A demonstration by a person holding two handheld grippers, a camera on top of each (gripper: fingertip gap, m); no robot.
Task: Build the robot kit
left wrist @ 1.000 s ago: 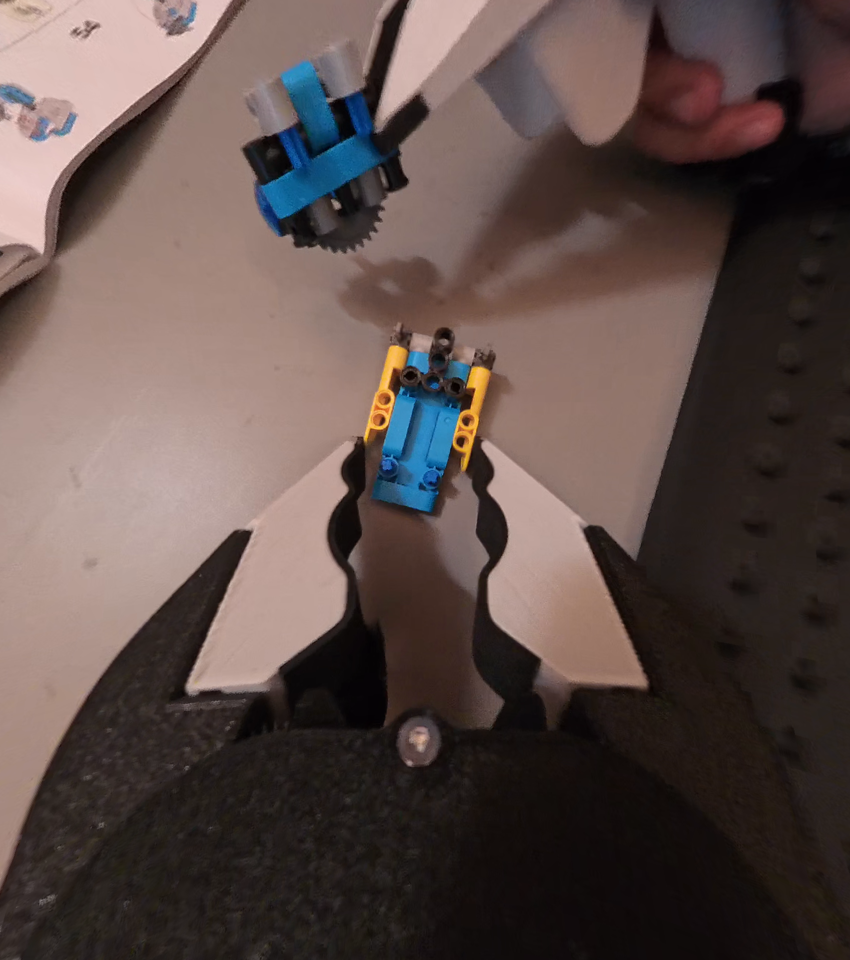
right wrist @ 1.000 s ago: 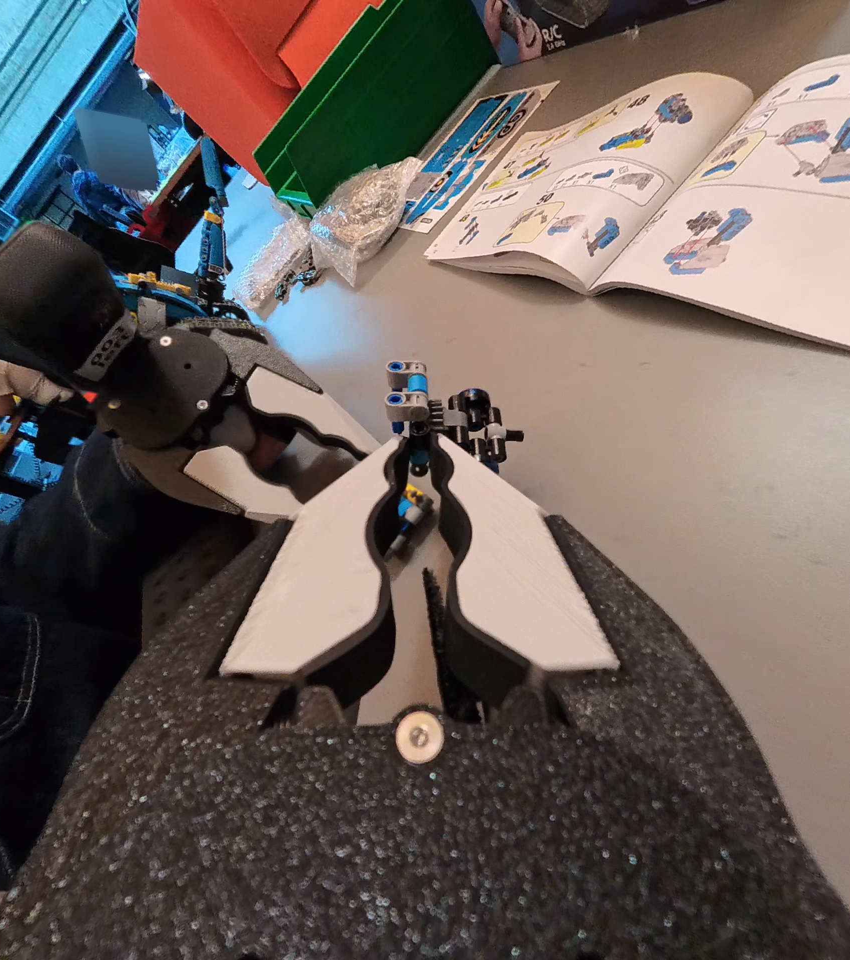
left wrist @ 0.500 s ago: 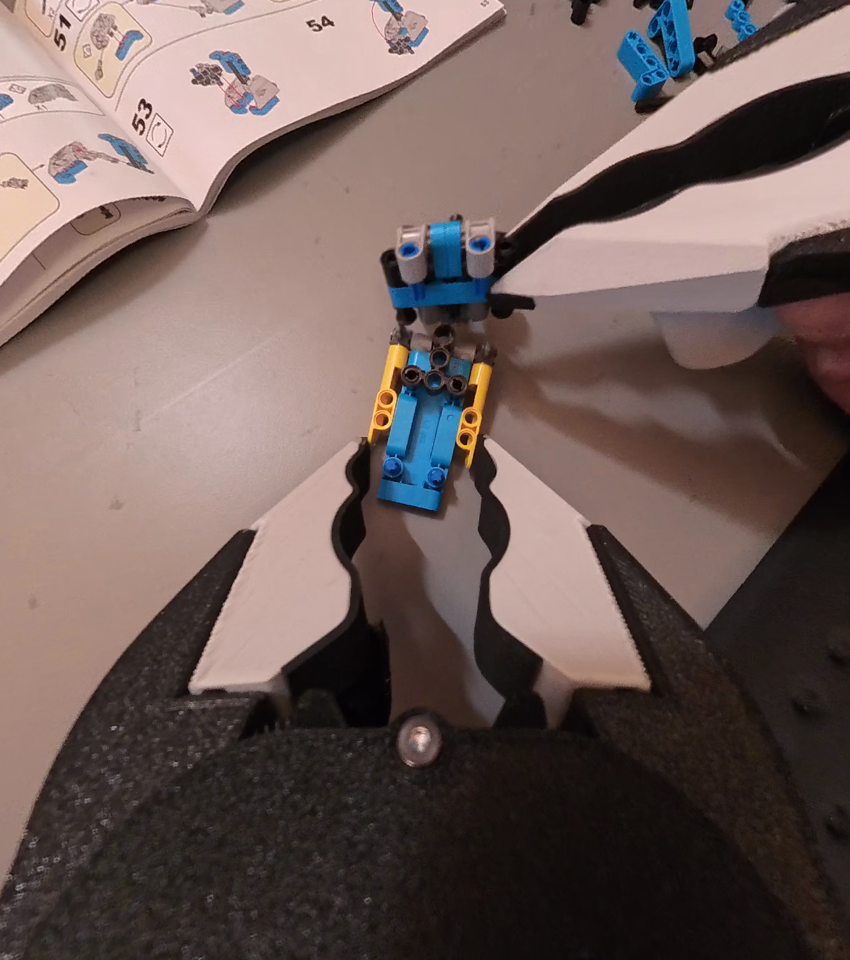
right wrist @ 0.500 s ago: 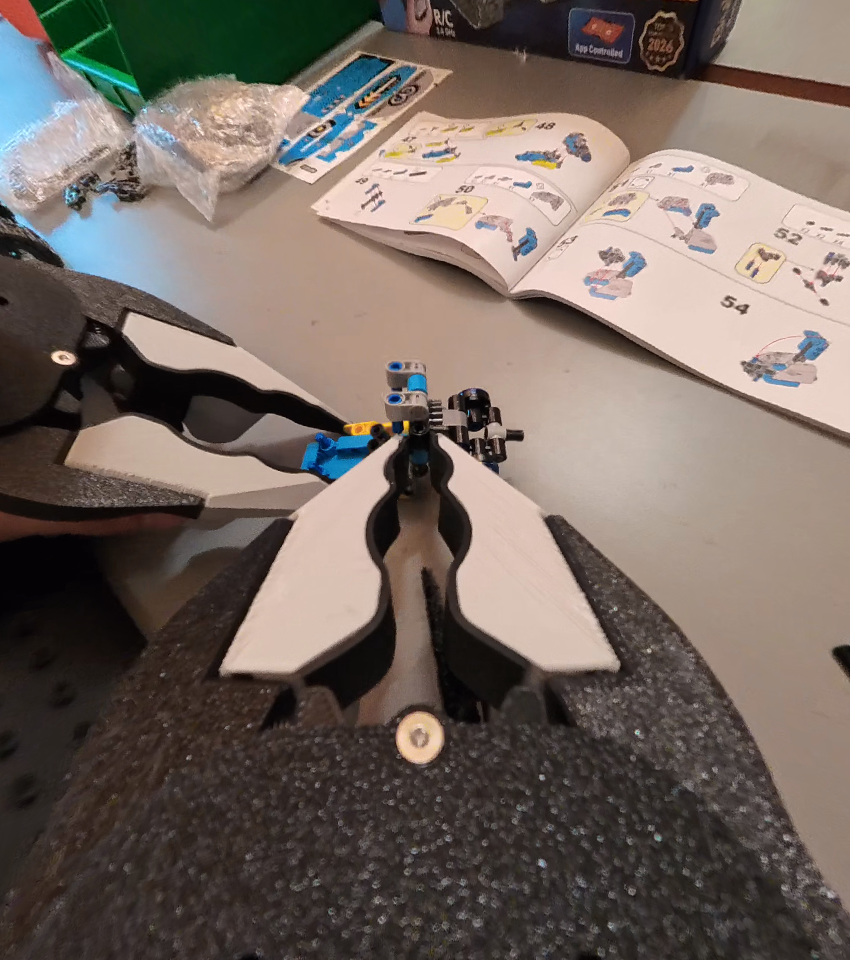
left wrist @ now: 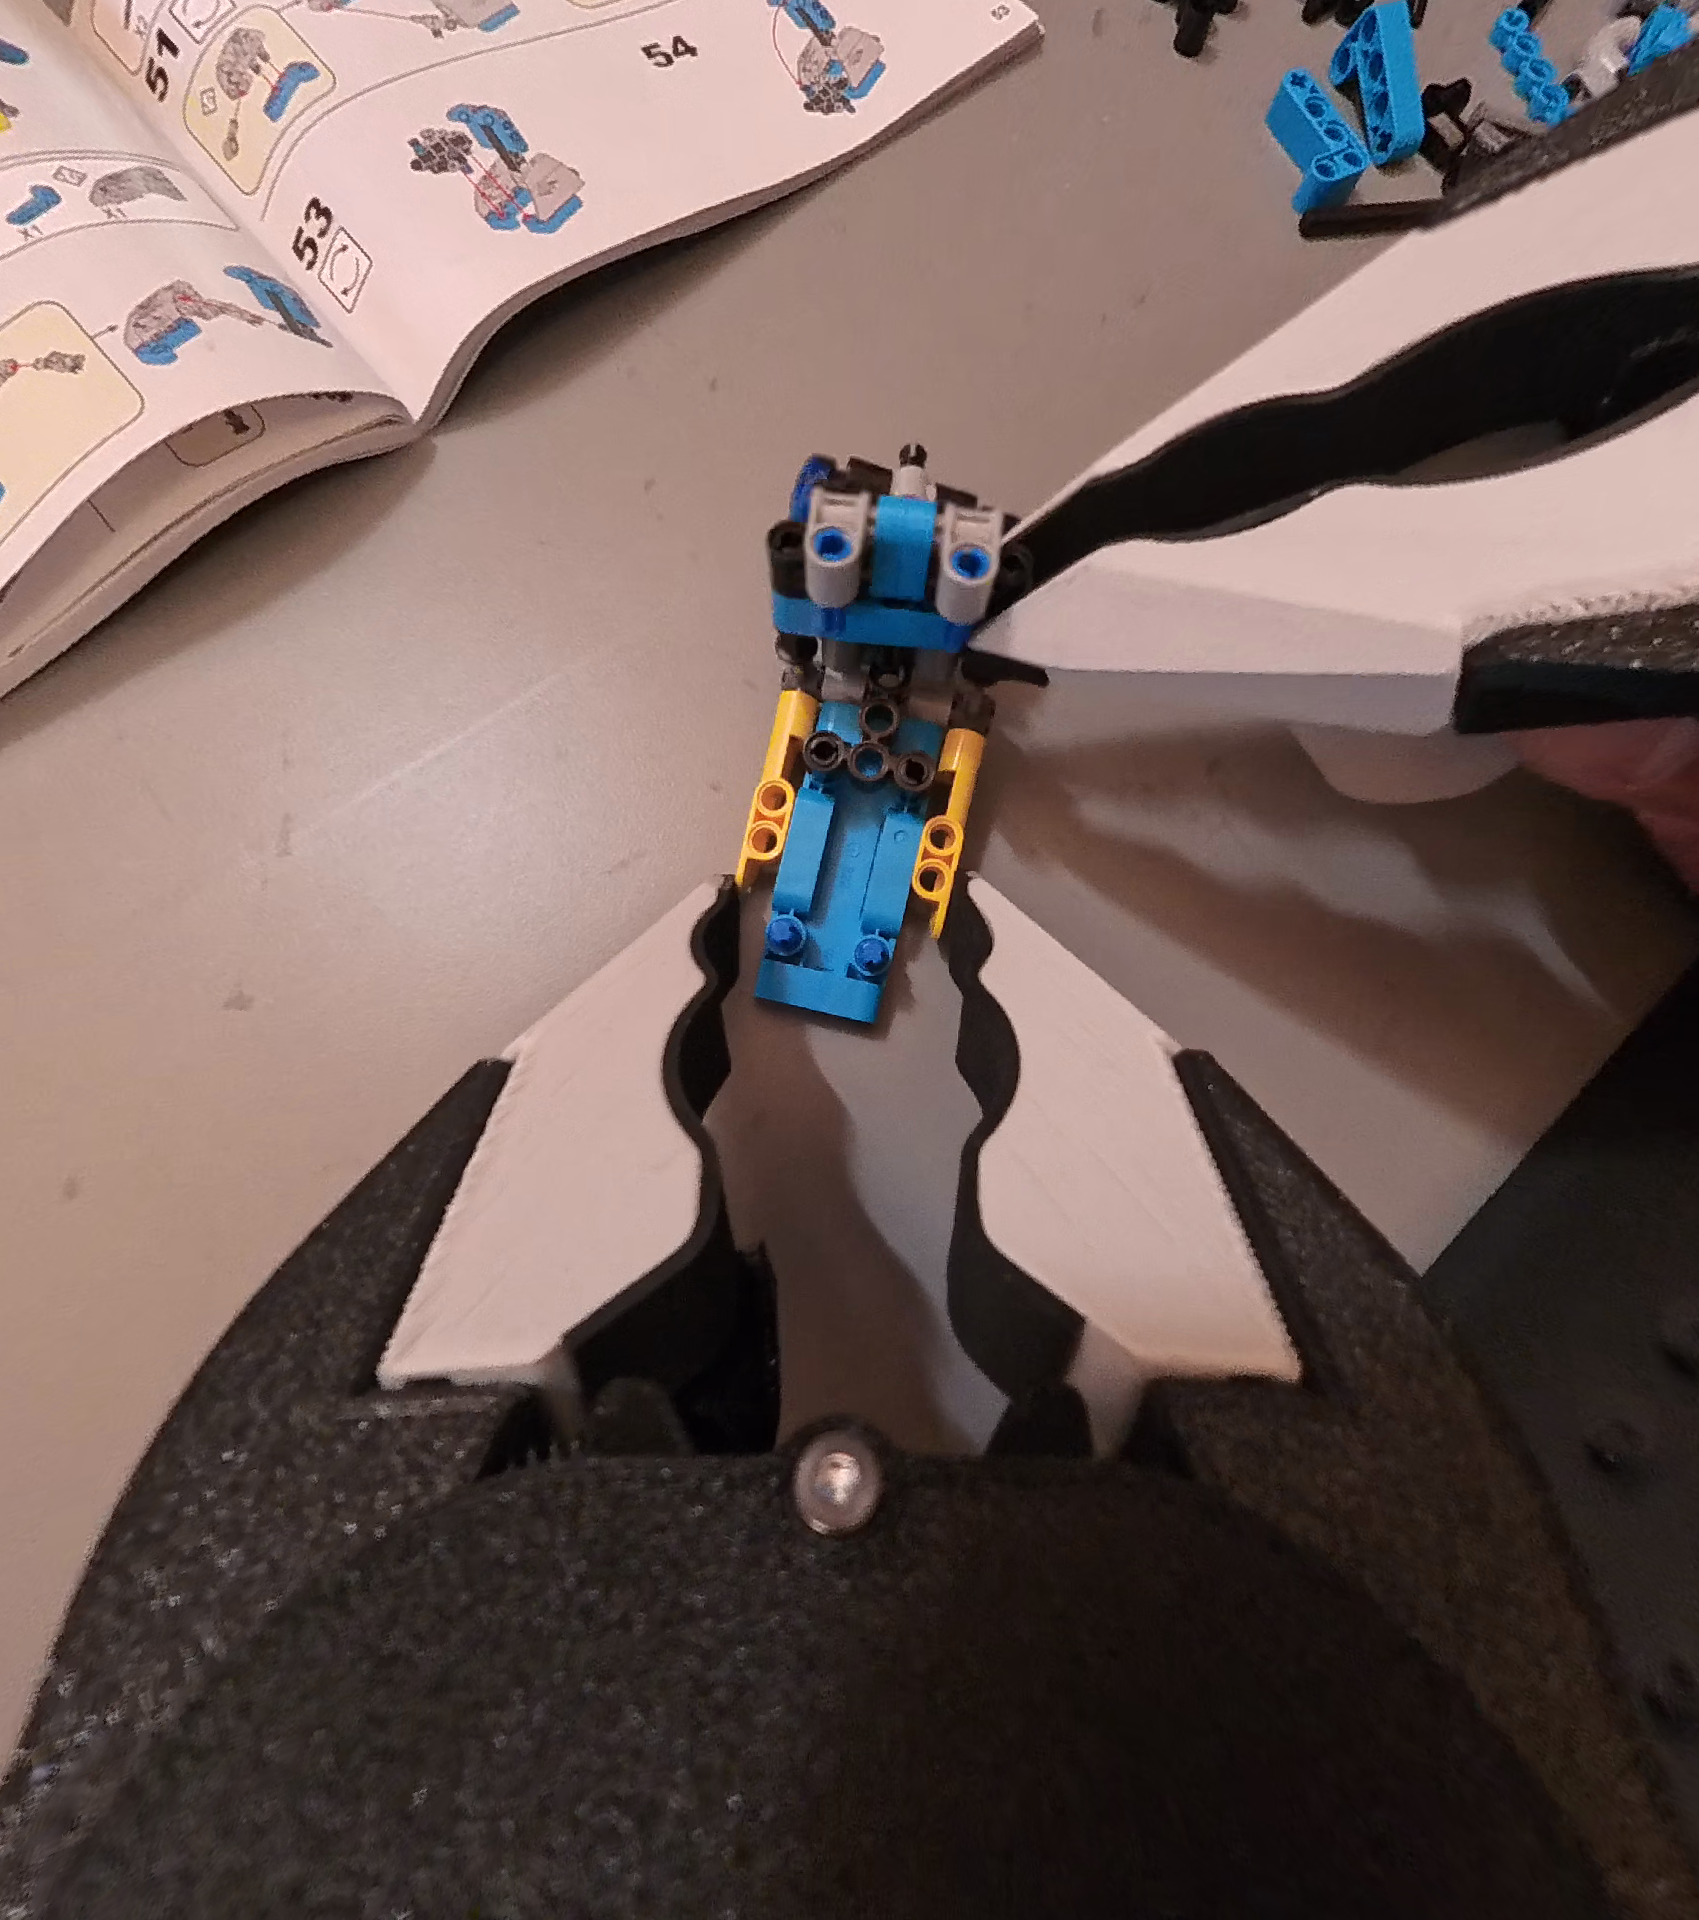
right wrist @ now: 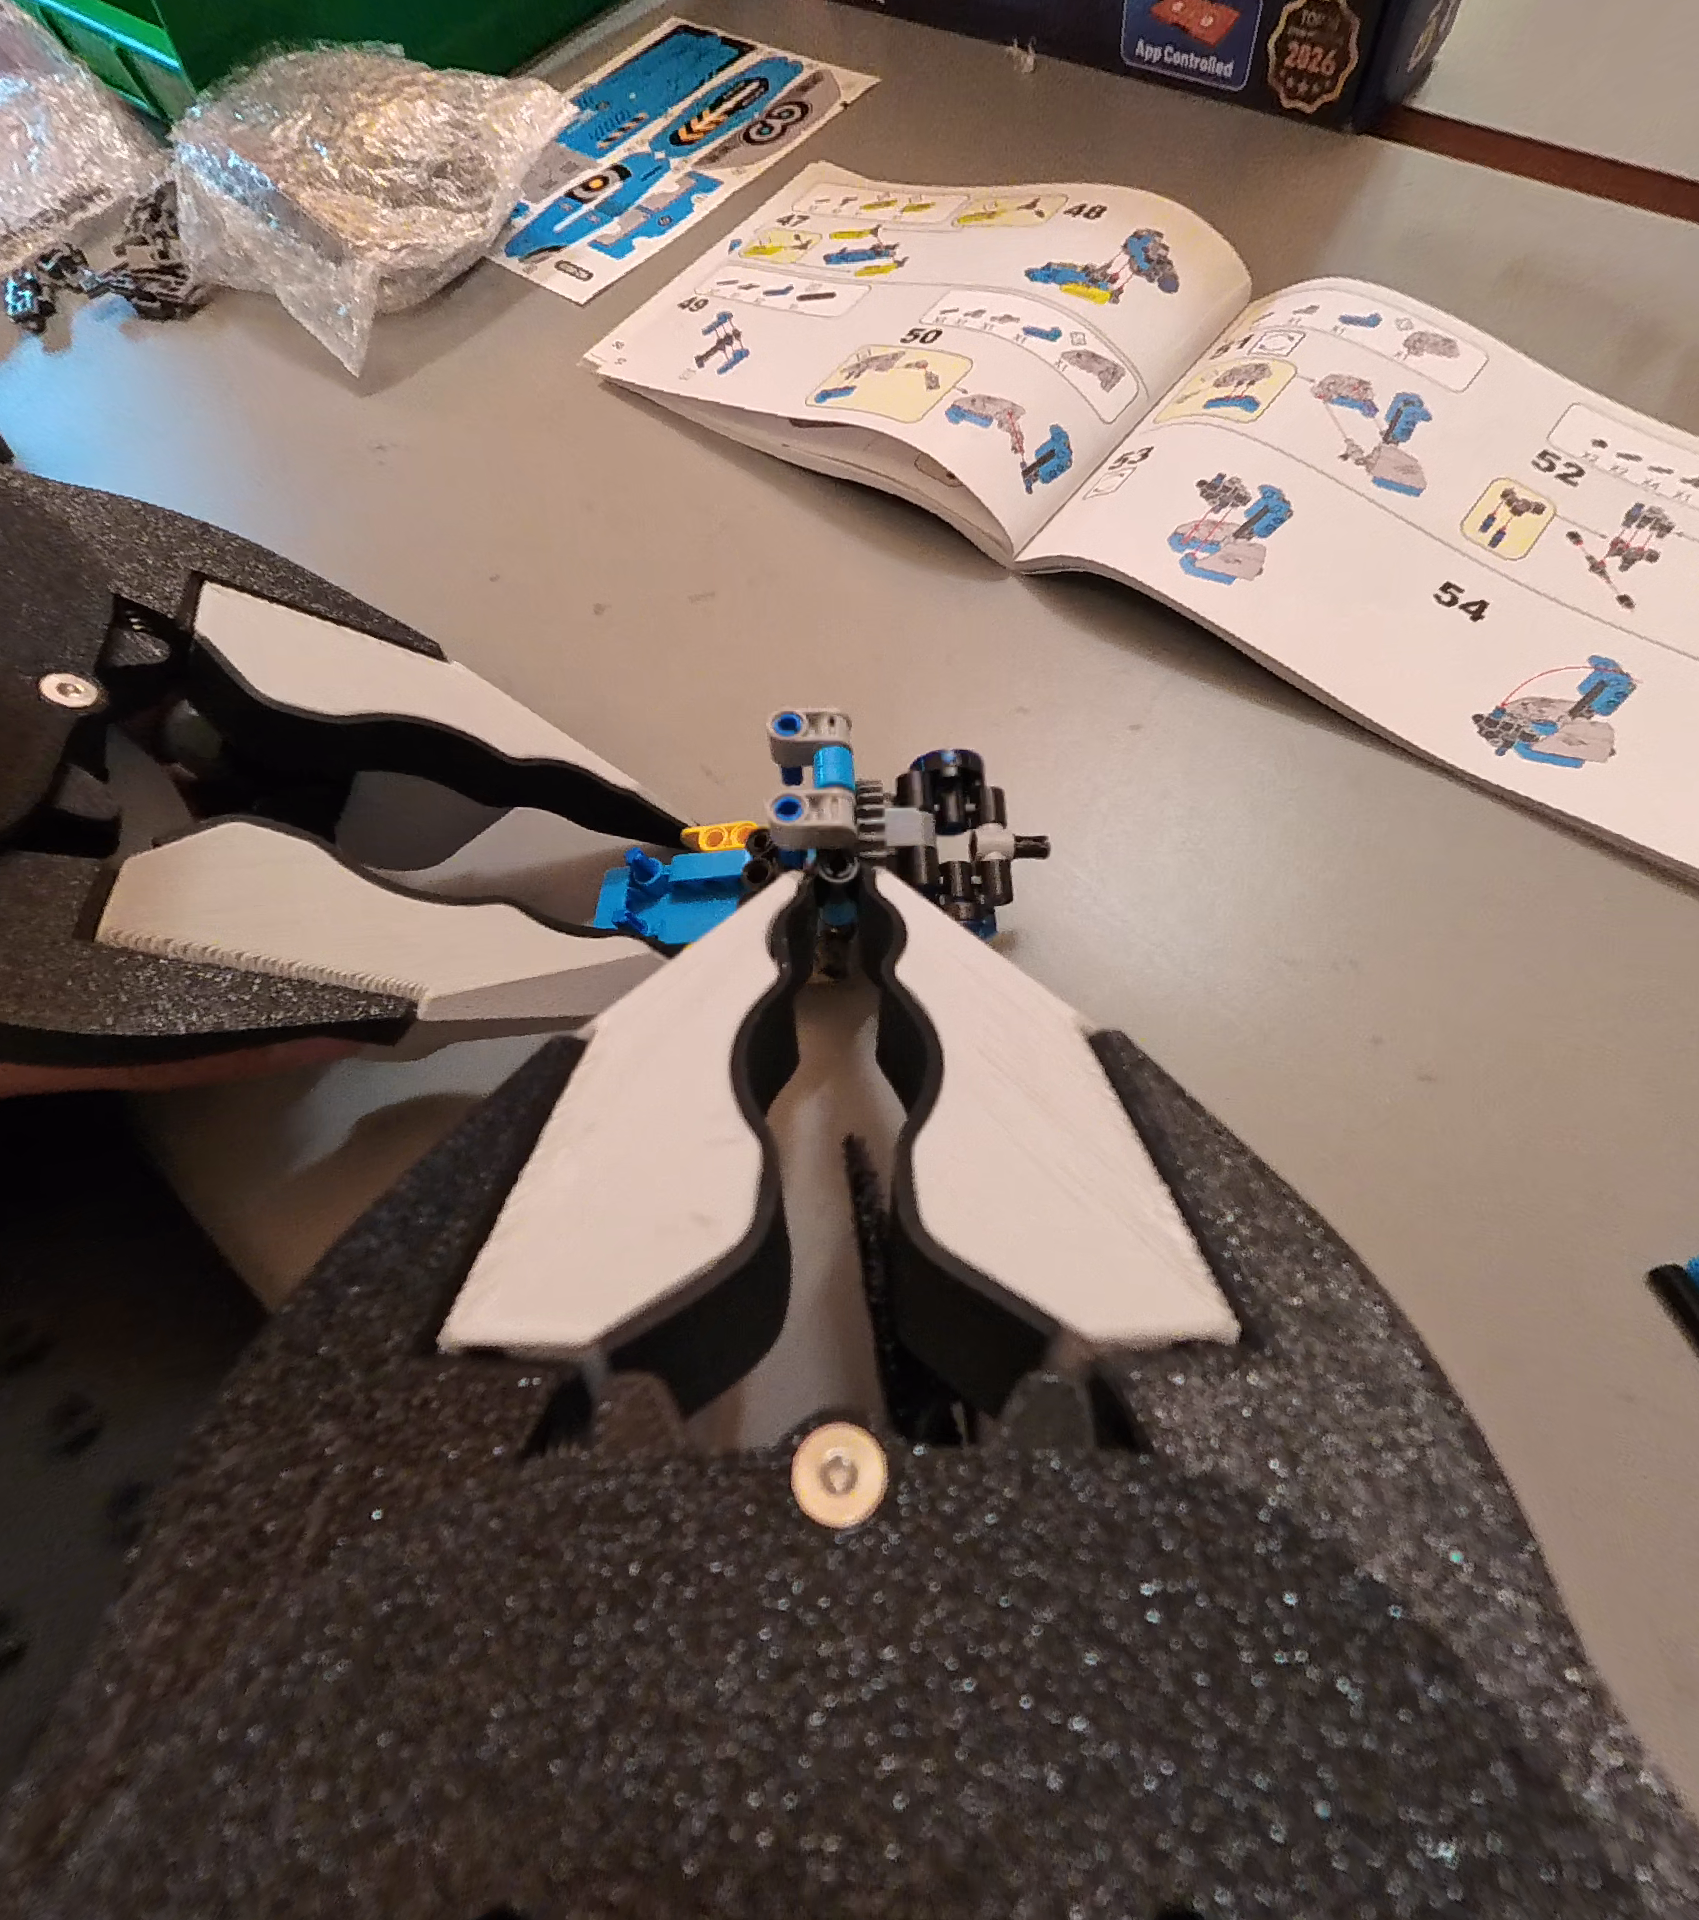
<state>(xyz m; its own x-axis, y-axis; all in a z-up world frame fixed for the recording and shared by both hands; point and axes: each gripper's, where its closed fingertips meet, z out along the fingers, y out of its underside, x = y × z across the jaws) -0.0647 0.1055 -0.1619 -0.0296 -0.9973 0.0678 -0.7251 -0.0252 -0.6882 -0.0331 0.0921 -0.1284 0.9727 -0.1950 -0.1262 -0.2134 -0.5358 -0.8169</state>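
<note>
My left tongs (left wrist: 845,904) are clenched on the blue-and-yellow brick assembly (left wrist: 850,852), pinching its yellow side beams just above the grey worktop (left wrist: 305,831). My right tongs (right wrist: 829,883) are clamped on the grey-and-blue geared assembly (right wrist: 855,800), which I see from the left wrist view touching the far end of the blue-and-yellow one. An open instruction booklet (right wrist: 1188,436) lies beyond both on the worktop. Farther left are a sticker sheet (right wrist: 679,145) and crumpled clear plastic bags (right wrist: 336,177). Loose blue beams (left wrist: 1364,114) lie at the far right of the left wrist view, well apart from the held pieces.
</note>
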